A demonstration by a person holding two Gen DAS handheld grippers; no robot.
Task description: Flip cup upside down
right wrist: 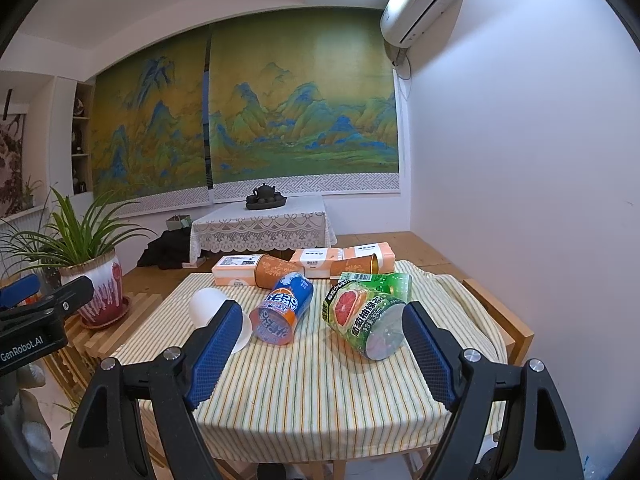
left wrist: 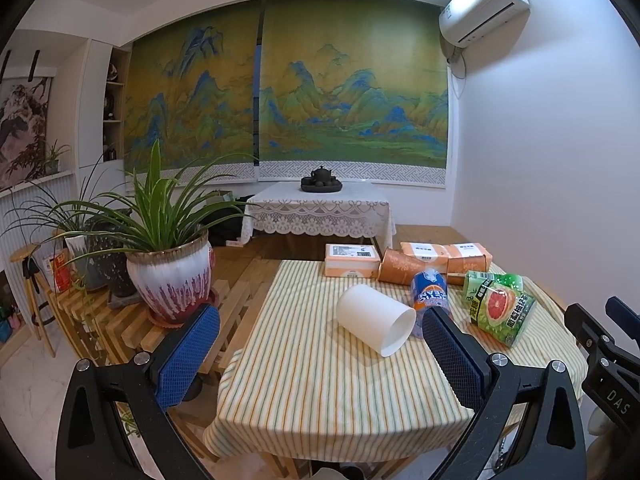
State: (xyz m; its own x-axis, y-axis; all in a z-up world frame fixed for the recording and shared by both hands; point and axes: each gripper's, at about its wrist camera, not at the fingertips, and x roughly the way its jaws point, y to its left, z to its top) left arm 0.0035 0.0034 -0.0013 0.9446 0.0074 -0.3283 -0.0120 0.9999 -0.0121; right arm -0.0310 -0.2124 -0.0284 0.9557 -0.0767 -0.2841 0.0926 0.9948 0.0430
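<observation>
The left tongs stand wide apart with nothing between the blue pads, held low at the near edge of the worktop, which wears a striped cloth. The right tongs are likewise spread wide and hold nothing, hovering over the near part of the same cloth. Just ahead of the left tongs the white cup lies on its side, its open mouth turned toward the near right and its closed base pointing away. Just beside it to the right lies a blue and orange cup, also on its side, and further right a green grapefruit-print cup lies tipped over. Behind them, near the far edge, rest two orange paper cups and pale orange packets. A potted plant stands on a slatted bench left of the worktop.
</observation>
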